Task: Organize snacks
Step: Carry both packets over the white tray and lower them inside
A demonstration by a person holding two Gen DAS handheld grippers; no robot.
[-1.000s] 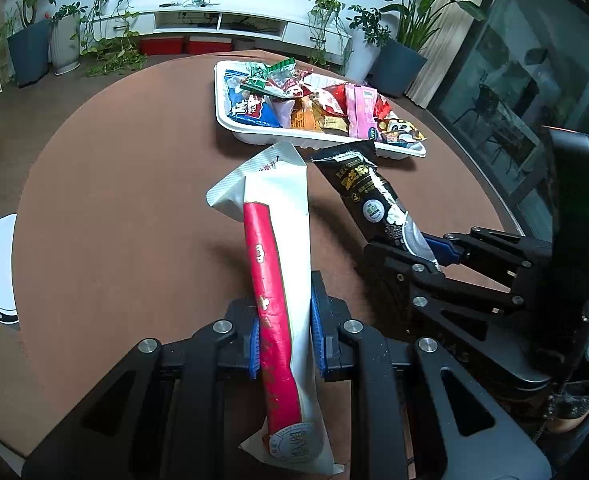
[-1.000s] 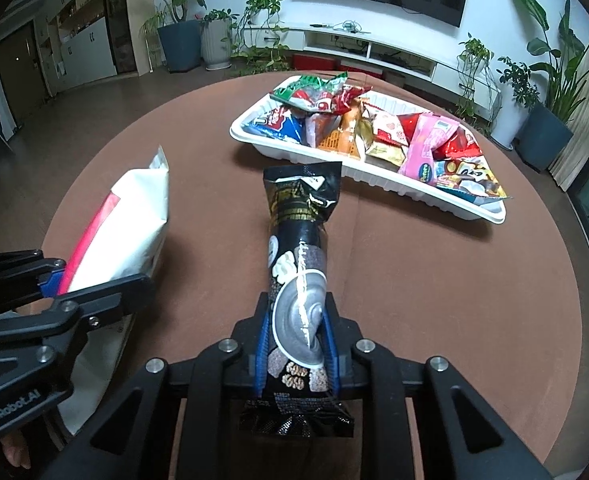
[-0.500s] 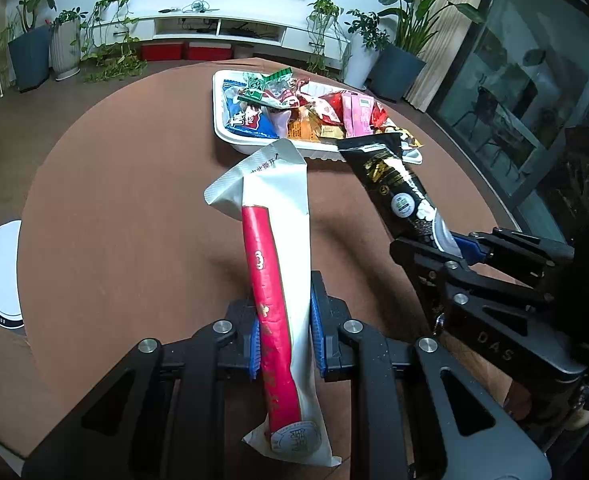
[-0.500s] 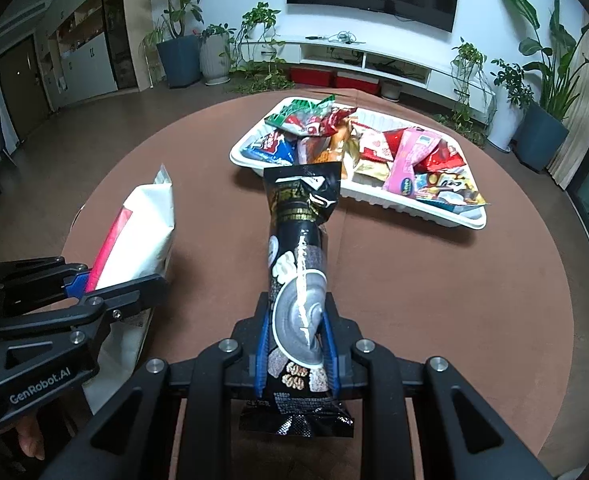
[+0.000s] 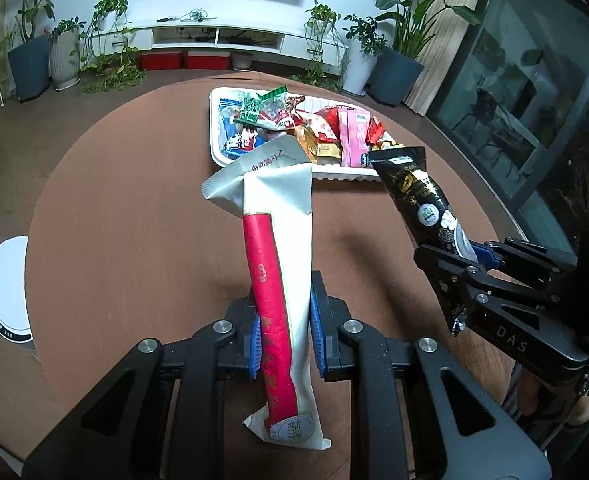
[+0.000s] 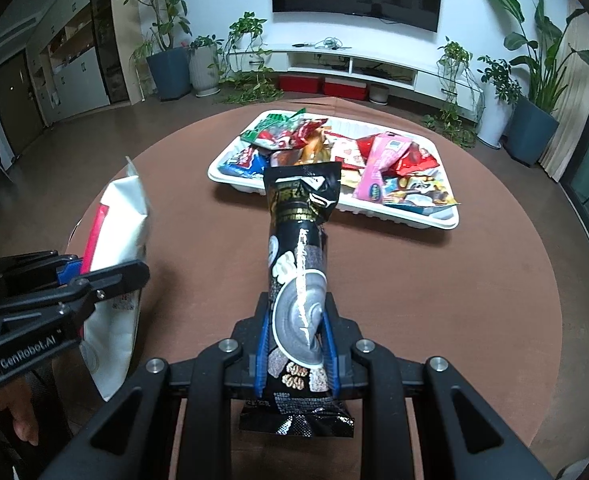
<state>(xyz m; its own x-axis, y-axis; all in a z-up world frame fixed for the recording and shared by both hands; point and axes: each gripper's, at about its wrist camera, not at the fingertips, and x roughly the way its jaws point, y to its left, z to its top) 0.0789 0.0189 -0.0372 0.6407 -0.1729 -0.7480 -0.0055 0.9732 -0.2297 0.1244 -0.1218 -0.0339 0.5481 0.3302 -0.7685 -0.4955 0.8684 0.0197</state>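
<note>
Both packets were in the air over the near table, mid-carry. The left gripper (image 5: 284, 344) clenched the white packet (image 5: 282, 280); the right gripper (image 6: 296, 354) clenched the black packet (image 6: 300, 264). Next, each likely needed lowering into the crowded far tray (image 6: 374, 210).

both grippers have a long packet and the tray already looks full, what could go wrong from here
1. The white tray is heaped with snacks; adding the black packet or the white and red packet could push some over the rim.
2. Each packet is pinched low on its length, so the long free end may flop or slip.
3. The right gripper and left gripper sit close side by side and might collide.
</note>
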